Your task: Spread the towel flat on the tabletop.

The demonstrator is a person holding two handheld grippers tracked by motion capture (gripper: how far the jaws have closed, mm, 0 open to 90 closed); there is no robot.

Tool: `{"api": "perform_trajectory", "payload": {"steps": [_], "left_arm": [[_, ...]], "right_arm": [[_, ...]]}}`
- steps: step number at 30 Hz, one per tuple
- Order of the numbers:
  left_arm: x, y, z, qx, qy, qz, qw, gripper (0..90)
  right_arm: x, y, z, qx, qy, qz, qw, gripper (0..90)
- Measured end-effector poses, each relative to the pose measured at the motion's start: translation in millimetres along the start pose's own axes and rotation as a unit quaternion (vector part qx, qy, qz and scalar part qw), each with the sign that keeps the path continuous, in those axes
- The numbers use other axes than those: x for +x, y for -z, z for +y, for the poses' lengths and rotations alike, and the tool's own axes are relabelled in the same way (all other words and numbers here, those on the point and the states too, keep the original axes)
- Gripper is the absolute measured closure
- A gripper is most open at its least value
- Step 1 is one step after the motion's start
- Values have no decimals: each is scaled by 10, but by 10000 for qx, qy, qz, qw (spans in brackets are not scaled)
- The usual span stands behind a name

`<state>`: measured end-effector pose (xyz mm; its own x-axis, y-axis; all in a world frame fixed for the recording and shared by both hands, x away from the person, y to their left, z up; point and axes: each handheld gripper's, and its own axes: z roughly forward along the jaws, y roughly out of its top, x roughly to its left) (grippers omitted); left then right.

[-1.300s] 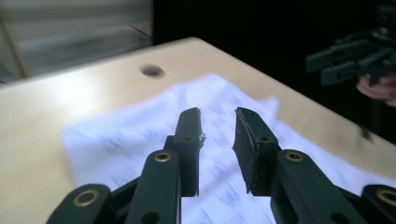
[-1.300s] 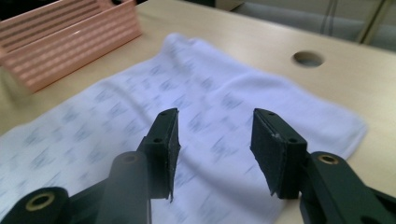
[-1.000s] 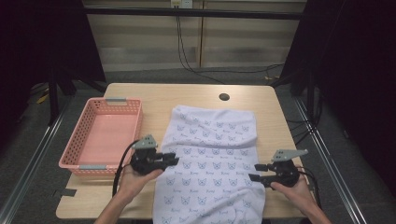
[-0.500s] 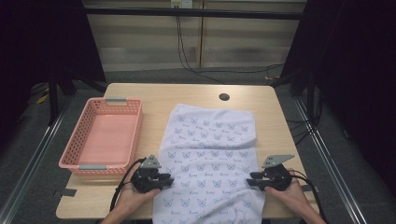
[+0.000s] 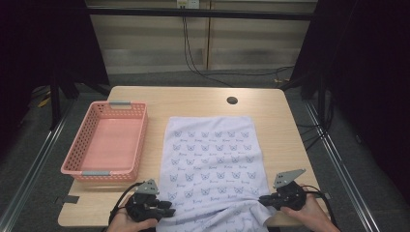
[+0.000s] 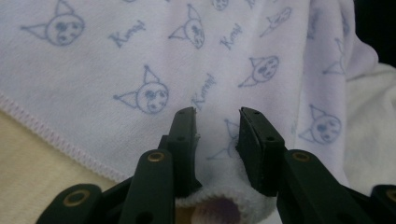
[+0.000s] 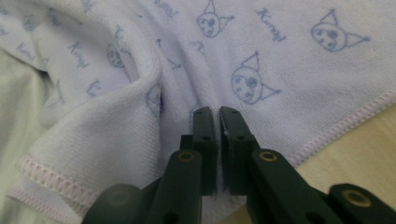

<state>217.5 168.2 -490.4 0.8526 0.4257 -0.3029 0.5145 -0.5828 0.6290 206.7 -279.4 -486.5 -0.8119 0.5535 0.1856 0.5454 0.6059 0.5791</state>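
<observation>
Two grippers: both at the near edge of the table, one at each near corner of the towel.
table (image 5: 193, 99): light wood, round dark hole (image 5: 232, 100) near far edge.
towel (image 5: 212, 159): white with blue cat-face print and pink stitched hem, spread flat mid-table, long side running away from the person; near edge rumpled and hanging over the table's front.
basket (image 5: 72, 164): pink plastic mesh with grey handles, just left of towel, apart from it, nothing inside.
right gripper (image 5: 267, 199): on towel's near right corner. Right gripper view (image 7: 218, 119): jaws nearly closed, pinching a raised fold of cloth between them; hem and bare table to the right.
left gripper (image 5: 169, 209): at near left corner. Left gripper view (image 6: 217, 122): jaws parted, straddling a bunched bit of towel edge; gap visible, not clamped.
hands: right hand (image 5: 309, 215) and left hand (image 5: 123, 223) wrapped round the gripper bodies at bottom of high view.
</observation>
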Motion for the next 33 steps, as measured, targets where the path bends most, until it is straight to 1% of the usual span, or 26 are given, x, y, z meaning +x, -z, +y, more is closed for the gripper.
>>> {"api": "perform_trajectory", "payload": {"steps": [2,3,4,5,7,8,9,10,13,14,15,16,17,19,21,22,24,25,26,27,28,29,30,31,32,33], "left_arm": [[3,-8,22,-73,56,39,9999,613],[8,-19,35,-149,50,39,9999,606],[19,-34,56,-126,26,66,9999,606],[32,-60,80,-118,32,111,9999,606],[91,-121,155,-132,13,115,9998,613],[114,-130,184,-127,12,190,9997,612],[151,-151,227,-145,81,268,9995,613],[174,-165,247,-163,85,304,9994,612],[232,-184,272,-229,187,305,9991,615],[241,-180,268,-236,187,278,9992,620],[241,-180,256,-288,191,305,9989,620],[239,-174,253,-289,226,330,9988,619],[241,-158,252,-314,272,272,9988,604],[243,-120,254,-482,213,236,9983,583],[259,-61,281,-617,255,292,9973,579],[279,-29,296,-720,282,416,9961,576],[319,-4,313,-821,401,492,9946,574],[343,-10,322,-863,449,436,9943,570],[360,-19,333,-919,497,419,9936,568],[372,-26,346,-922,493,424,9936,568],[377,-32,370,-901,454,449,9939,566],[383,-37,397,-936,419,437,9938,566],[395,-42,425,-964,414,387,9937,565],[412,-49,449,-983,412,387,9935,565],[432,-67,474,-960,418,453,9935,566],[460,-91,496,-961,446,445,9934,571]], "right_arm": [[31,20,-6,-133,20,-153,9998,698],[46,59,3,-320,-56,-196,9993,659],[62,113,16,-603,-174,-162,9979,661],[85,164,30,-835,-188,-54,9963,655],[137,200,70,-999,-215,79,9947,607],[157,178,90,-1012,-203,251,9943,604],[172,156,100,-1004,-160,289,9944,590],[192,105,117,-895,-138,310,9954,585],[235,-29,122,-585,-51,438,9973,590],[259,-77,121,-379,1,422,9984,634],[277,-115,116,-189,117,367,9991,707],[296,-138,113,-90,178,437,9988,760],[301,-140,116,-100,243,511,9983,803],[304,-99,135,-146,292,710,9969,824],[292,-23,133,-282,268,831,9958,837],[292,25,126,-346,274,889,9951,850],[350,110,93,-276,397,959,9942,859],[372,120,75,-250,424,1013,9936,860],[413,118,50,-138,420,1101,9929,859],[462,109,23,6,511,1095,9927,851],[476,106,14,-2,536,1042,9931,809],[481,112,9,-117,481,922,9945,699],[457,127,15,-298,411,768,9958,634],[411,150,30,-519,274,713,9957,579],[348,180,50,-742,170,610,9952,579],[283,209,77,-909,91,480,9947,575]]}}
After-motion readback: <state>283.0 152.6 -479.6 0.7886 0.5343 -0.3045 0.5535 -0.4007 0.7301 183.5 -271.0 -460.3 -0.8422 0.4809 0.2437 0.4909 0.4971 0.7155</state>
